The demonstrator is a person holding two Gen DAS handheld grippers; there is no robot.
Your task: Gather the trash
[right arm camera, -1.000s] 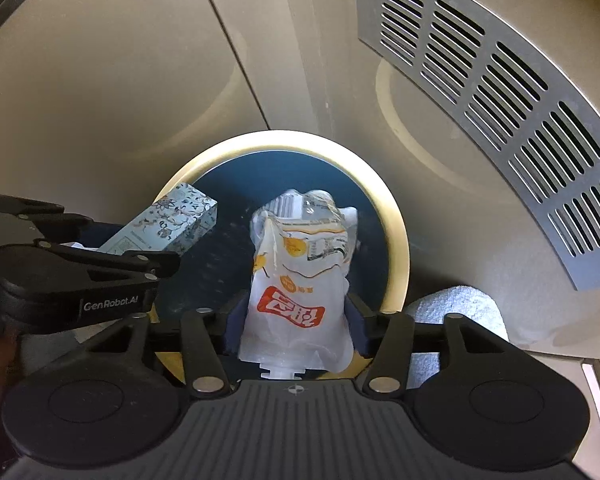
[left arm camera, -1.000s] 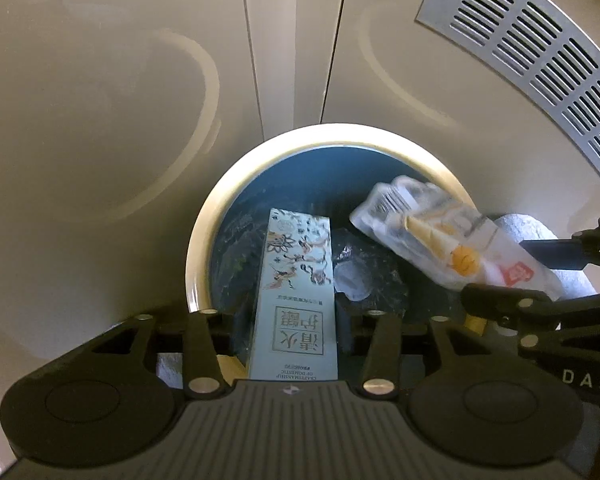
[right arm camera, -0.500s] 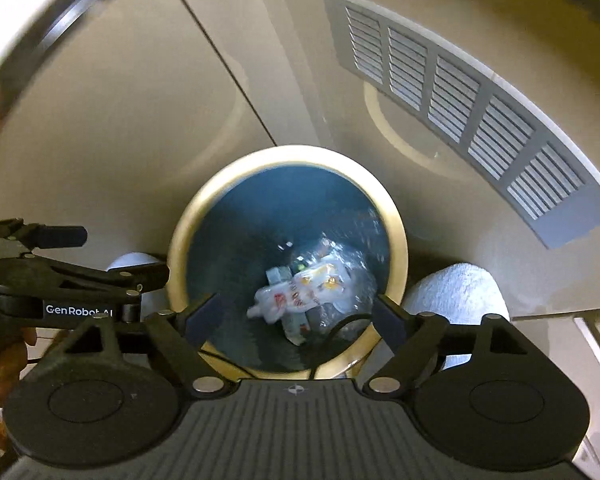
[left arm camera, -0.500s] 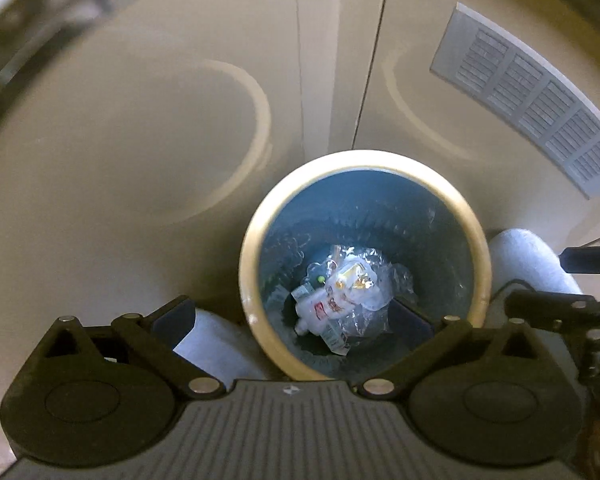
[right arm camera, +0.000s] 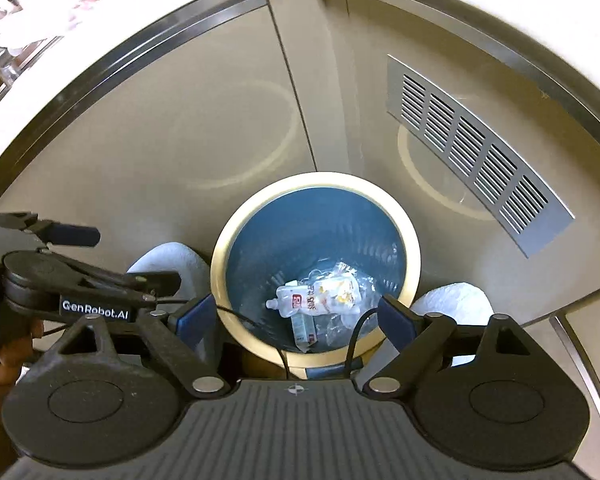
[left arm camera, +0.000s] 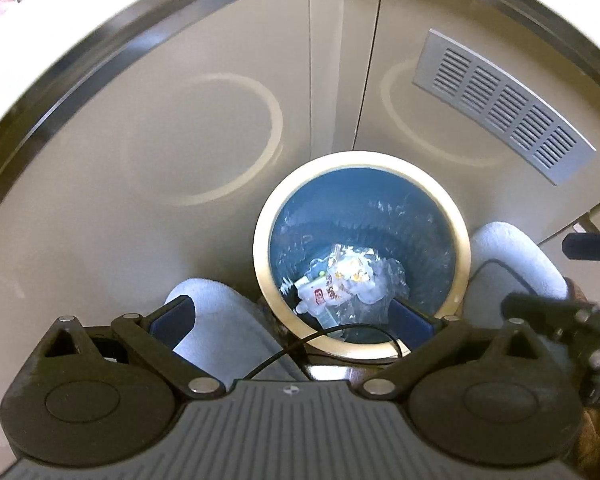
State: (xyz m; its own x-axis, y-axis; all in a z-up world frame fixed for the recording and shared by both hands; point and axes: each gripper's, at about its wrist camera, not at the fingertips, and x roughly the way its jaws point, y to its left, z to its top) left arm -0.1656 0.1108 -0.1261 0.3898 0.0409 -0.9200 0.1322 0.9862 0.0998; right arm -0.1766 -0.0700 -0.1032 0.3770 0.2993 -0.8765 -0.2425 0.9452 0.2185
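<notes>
Hovering over the bin, both tongs stand wide apart and carry nothing. The left tongs (left arm camera: pixel 292 320) have one blue pad at 9 o'clock of the bin mouth and the other over its near rim, and nothing lies between them. The right tongs (right arm camera: pixel 294 316) have just been opening further, and between their pads there is only air and the view down into the bin (right arm camera: pixel 410 236). I judge that the jaws are spread so wide in order that the pieces could fall freely, without catching on a pad.

Both tongs point steeply down at the mouth of the bin, which explains why each camera looks straight into it. The trash is at the bottom, on the blue liner: a white spout pouch (right arm camera: pixel 318 300) with red print lies on its side, and a small printed carton (right arm camera: pixel 304 330) lies just beside it at 6 o'clock, partly under crumpled clear plastic.

Around the bin, at 9 and 3 o'clock, two pale slippers (left arm camera: pixel 512 264) show where the person stands, close against the bin so that the drop is short. Behind it, at 12 o'clock, rise beige cabinet doors, with a grey vent grille (right arm camera: pixel 476 152) at 2 o'clock. For these two pieces the collecting appears done.
</notes>
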